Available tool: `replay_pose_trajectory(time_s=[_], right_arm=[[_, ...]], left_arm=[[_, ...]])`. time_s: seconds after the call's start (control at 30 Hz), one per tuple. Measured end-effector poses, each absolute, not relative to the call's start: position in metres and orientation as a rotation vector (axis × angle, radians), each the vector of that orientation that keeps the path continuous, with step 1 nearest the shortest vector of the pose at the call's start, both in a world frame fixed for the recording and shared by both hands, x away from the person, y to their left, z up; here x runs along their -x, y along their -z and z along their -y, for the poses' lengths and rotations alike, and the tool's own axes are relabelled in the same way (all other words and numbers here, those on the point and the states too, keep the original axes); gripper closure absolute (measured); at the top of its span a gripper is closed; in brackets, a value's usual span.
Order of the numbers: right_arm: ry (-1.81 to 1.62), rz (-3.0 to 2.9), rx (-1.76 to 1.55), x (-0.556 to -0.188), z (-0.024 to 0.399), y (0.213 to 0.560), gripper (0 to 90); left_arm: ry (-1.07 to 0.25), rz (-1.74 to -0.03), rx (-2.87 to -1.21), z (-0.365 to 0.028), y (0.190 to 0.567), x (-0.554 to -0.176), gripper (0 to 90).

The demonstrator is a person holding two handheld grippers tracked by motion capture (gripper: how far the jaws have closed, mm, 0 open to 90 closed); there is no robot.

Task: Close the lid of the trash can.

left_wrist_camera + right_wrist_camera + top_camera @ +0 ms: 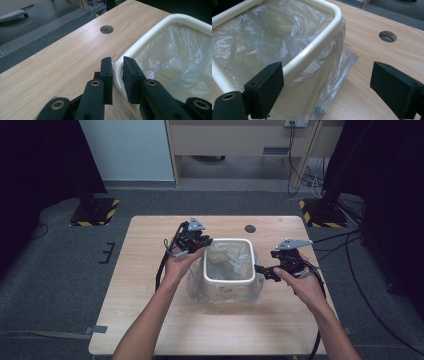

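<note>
So the job here looks like lining a small bin with a plastic bag, and it's maybe two thirds there. Starting on the left: the left gripper [117, 68] is clamped down on the cream bin's [229, 281] rim at its left side, and in the left gripper view the pads sit on either side of the rounded lip with a bit of film pinched in between. The bin stands upright near the middle of the wooden table [150, 320], with the clear bag [227, 259] already pushed down inside and its edge folded over the rim.

Moving right, the overhang isn't tidy yet. On the right wall the film hangs loose and flares out onto the tabletop in the right gripper view. The right gripper [325, 87] has its jaws spread wide, holding nothing, one pad just in front of the rim and the other out over the bare table.

My guess at what's left: tug that slack down and snug the bag around the right side.
</note>
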State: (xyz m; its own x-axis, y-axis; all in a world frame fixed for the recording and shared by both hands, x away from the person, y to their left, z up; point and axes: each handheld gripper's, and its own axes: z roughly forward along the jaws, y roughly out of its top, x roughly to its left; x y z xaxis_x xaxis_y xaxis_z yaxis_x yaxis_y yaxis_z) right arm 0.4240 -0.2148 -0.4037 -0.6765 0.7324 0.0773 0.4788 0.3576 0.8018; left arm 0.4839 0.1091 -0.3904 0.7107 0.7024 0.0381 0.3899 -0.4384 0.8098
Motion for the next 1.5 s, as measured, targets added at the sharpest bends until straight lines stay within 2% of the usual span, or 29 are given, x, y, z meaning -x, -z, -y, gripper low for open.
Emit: replay_pose_trajectory(time_s=[0.23,1.5], right_arm=[[-1.299,-2.319,-1.029,-0.422,0.211,0.394,10.2],[-1.331,-2.379,-1.103,-0.43,0.202,0.422,9.6]], left_arm=[[-0.476,-0.832,-2.075,-0.109,0.39,-0.484,78.4],[-0.494,-0.841,-2.058,-0.106,0.408,-0.486,77.1]])
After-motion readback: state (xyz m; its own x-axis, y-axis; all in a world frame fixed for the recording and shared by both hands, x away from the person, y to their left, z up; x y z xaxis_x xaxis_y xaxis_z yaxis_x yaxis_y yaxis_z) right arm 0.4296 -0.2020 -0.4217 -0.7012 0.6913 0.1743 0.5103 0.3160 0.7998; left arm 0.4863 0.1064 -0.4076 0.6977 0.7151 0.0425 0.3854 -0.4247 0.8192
